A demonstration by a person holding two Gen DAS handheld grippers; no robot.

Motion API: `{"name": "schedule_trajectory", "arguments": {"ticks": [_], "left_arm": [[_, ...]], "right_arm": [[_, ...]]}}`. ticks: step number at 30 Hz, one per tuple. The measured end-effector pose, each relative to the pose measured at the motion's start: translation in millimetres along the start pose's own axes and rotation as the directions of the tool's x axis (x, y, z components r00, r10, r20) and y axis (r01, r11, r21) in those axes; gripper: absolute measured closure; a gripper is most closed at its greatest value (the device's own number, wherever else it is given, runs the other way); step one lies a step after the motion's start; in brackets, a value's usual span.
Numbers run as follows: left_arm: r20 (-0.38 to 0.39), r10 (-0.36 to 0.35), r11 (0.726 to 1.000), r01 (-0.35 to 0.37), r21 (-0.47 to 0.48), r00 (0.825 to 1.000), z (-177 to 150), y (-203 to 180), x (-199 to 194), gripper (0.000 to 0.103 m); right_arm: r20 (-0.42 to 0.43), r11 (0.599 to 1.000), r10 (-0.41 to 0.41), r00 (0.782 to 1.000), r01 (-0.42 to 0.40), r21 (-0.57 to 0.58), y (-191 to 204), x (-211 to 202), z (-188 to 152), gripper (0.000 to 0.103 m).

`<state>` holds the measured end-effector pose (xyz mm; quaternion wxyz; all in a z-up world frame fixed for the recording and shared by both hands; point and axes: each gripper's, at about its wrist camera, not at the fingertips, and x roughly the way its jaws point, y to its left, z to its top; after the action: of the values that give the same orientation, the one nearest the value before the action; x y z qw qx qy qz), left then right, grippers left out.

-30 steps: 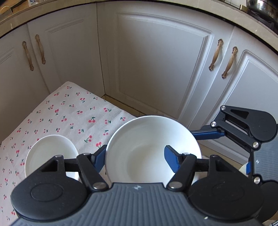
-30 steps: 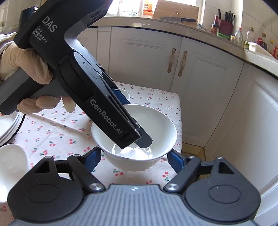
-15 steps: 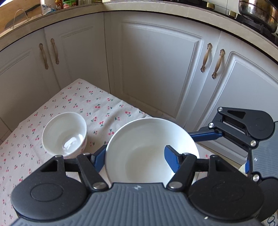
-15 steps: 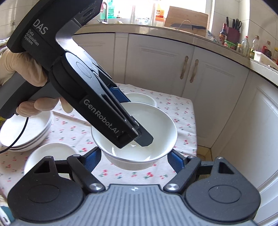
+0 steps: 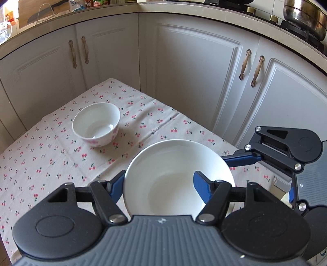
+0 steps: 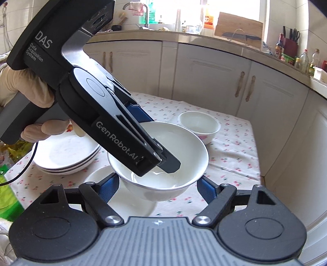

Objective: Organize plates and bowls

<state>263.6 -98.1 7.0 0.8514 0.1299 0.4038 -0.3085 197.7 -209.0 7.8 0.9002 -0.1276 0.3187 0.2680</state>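
A cherry-print tablecloth (image 5: 51, 163) covers the surface, its far corner close to white cabinet doors (image 5: 194, 77) with bronze handles (image 5: 244, 64). On the countertop (image 6: 204, 36) above stand a wooden cutting board (image 6: 240, 25), sauce bottles (image 6: 304, 60) and a steel pot (image 5: 304, 16).

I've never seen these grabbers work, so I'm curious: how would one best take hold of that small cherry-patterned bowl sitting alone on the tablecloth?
Probably by its rim, from above. The small bowl stands upright and open on the tablecloth, so one finger could go inside and one outside the thin wall, much as the left gripper holds the large bowl.
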Motion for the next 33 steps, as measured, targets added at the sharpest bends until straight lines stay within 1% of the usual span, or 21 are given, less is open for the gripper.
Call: {"name": "schedule_trajectory", "arguments": {"ticks": [6,13,19,33], "left_arm": [[0.005,-0.008,1.0,0.008,-0.029,1.0,-18.2,4.5,-7.2,0.034],[-0.01,-0.007,0.999,0.006,-0.033,1.0,-34.9,6.7,-3.8,0.034],[-0.01,-0.019,0.999,0.018,-0.039,1.0,-42.5,7.3,-1.2,0.034],[-0.02,-0.017,0.999,0.016,-0.033,1.0,-52.4,8.3,5.1,0.033]], "right_arm": [[-0.021,1.0,0.024,0.999,-0.024,0.003,14.7,3.5,-5.2,0.016],[-0.049,0.999,0.048,0.998,-0.047,0.02,25.2,10.9,-12.9,0.016],[-0.067,0.998,0.055,0.996,-0.054,0.025,27.3,14.2,-17.3,0.016],[-0.083,0.998,0.066,0.994,-0.064,0.017,29.8,21.3,-20.8,0.016]]}}
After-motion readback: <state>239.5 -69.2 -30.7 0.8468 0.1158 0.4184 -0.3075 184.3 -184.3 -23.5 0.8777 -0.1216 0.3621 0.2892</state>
